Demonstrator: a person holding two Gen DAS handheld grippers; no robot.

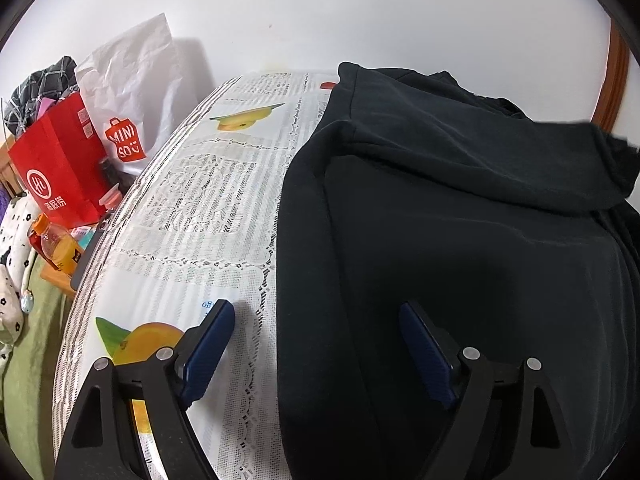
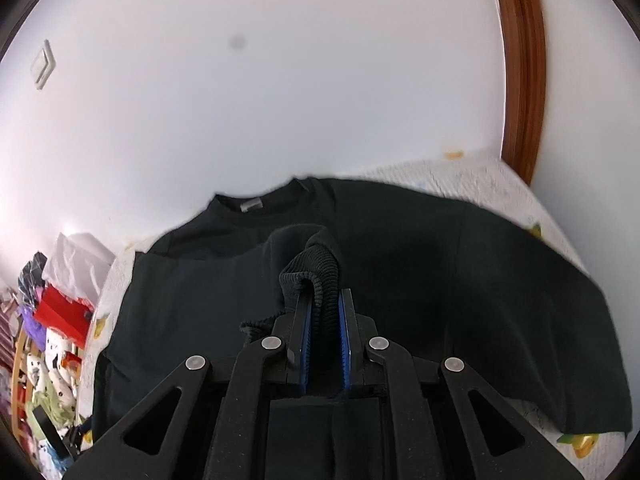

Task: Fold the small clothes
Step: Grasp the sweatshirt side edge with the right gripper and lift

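A black sweatshirt lay spread across the worktop, filling the middle of the right wrist view. The right gripper, low centre in that frame, had its jaws nearly closed, pinching the ribbed cuff. In the left wrist view, the left gripper stood wide open at the bottom, gripping nothing, one finger over the lace cloth, the other over the garment.

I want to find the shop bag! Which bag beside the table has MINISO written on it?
The white paper bag, standing behind the red bag. Its orange MINISO logo sets it apart; the red one carries a white round logo instead.
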